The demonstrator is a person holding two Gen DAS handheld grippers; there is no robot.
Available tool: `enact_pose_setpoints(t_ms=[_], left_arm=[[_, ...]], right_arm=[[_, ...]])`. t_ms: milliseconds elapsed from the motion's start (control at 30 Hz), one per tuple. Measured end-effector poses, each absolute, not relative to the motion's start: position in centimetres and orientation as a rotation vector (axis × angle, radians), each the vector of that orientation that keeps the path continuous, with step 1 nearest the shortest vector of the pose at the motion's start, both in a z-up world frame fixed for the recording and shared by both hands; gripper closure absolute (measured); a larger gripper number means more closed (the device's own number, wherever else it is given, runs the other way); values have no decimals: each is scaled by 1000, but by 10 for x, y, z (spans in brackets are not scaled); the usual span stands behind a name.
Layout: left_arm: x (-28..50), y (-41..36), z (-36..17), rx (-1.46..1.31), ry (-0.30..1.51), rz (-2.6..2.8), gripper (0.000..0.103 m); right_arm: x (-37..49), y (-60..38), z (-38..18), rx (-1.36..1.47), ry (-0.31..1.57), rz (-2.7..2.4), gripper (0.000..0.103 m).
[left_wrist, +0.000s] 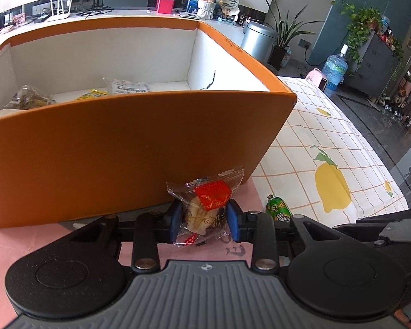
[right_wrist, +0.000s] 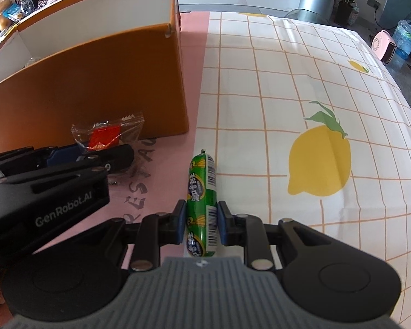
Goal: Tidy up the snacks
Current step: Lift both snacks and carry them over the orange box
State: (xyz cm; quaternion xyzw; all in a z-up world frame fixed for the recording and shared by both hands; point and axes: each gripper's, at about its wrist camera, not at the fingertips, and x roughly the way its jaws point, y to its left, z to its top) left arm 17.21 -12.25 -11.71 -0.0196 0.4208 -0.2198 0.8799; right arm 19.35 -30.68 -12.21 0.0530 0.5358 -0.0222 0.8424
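Observation:
My left gripper (left_wrist: 204, 220) is shut on a clear-wrapped pastry with a red label (left_wrist: 205, 208), held low in front of the orange box's (left_wrist: 139, 148) near wall. The same pastry (right_wrist: 106, 134) and left gripper (right_wrist: 68, 155) show at the left of the right wrist view. My right gripper (right_wrist: 200, 223) is shut on a green sausage stick (right_wrist: 201, 200), lying lengthwise between the blue pads. Its tip (left_wrist: 278, 208) shows in the left wrist view. The box holds several snack packs (left_wrist: 128, 87).
The box (right_wrist: 96, 82) stands on a pink mat (right_wrist: 161, 164) left of a lemon-print checked tablecloth (right_wrist: 301, 109). A counter with clutter (left_wrist: 161, 8) lies behind the box. A metal bin (left_wrist: 257, 38), plants and a water jug (left_wrist: 334, 71) stand beyond the table's right edge.

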Motion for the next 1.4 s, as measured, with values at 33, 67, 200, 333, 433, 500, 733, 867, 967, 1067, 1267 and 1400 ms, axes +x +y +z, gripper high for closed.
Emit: enact_pose_setpoints(t_ms=[33, 67, 200, 333, 433, 500, 733, 867, 967, 1067, 1267, 1400], left_arm=[[169, -120, -115, -38, 875, -450, 64], [167, -117, -113, -37, 877, -439, 64], [158, -102, -104, -51, 901, -401, 65], [145, -92, -92, -44, 879, -396, 65], [137, -87, -82, -42, 861, -390, 65], [133, -83, -75, -43, 847, -391, 65], [120, -70, -46, -40, 784, -390, 65], [118, -62, -30, -38, 745, -391, 65], [119, -55, -17, -36, 721, -388, 65], [119, -49, -4, -27, 690, -383, 65], [129, -39, 21, -7, 629, -375, 65], [140, -38, 28, 17, 616, -381, 65]], right_arm=[[192, -306, -122, 118, 1131, -42, 83], [191, -306, -121, 123, 1130, -39, 83], [185, -302, -118, 151, 1126, -13, 83], [176, -295, -110, 153, 1091, 18, 83], [168, -290, -101, 177, 1061, 61, 83], [162, -286, -95, 179, 1038, 90, 83], [144, -273, -73, 131, 963, 88, 83], [135, -265, -54, 119, 913, 95, 83], [132, -257, -34, 103, 872, 108, 83], [133, -248, -14, 76, 837, 125, 83], [145, -230, 21, 0, 784, 144, 83], [159, -220, 38, -50, 764, 150, 83]])
